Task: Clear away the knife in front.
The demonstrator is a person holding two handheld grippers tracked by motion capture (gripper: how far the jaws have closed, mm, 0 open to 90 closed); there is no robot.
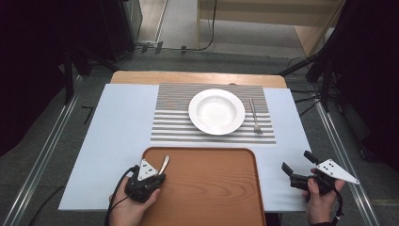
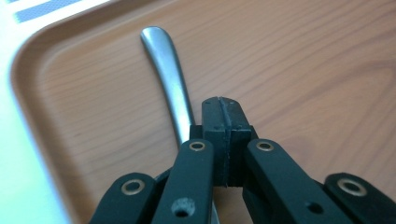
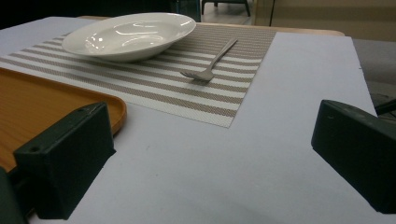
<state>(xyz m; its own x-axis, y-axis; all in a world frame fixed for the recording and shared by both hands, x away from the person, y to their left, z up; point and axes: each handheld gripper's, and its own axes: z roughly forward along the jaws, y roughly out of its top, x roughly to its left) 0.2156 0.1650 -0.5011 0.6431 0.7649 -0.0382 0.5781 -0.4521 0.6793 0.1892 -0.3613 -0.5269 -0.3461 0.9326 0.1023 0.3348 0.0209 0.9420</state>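
A metal utensil [image 2: 166,65] lies on the wooden tray [image 2: 303,70] near its left corner, and I see just its smooth handle [image 1: 164,163]. My left gripper [image 2: 219,105] has its jaws together over the utensil's lower part, which runs under the pads and out of sight. In the high view my left gripper [image 1: 151,175] sits at the tray's left edge. My right gripper [image 3: 205,163] is open and empty above the white board, right of the tray [image 1: 207,188]. My right gripper [image 1: 296,162] points left toward the tray.
A white deep plate [image 1: 217,111] stands on a striped placemat [image 1: 169,127], with a fork [image 1: 254,115] to its right. In the right gripper view the plate [image 3: 128,32] and fork [image 3: 210,63] lie beyond the tray's corner [image 3: 112,112].
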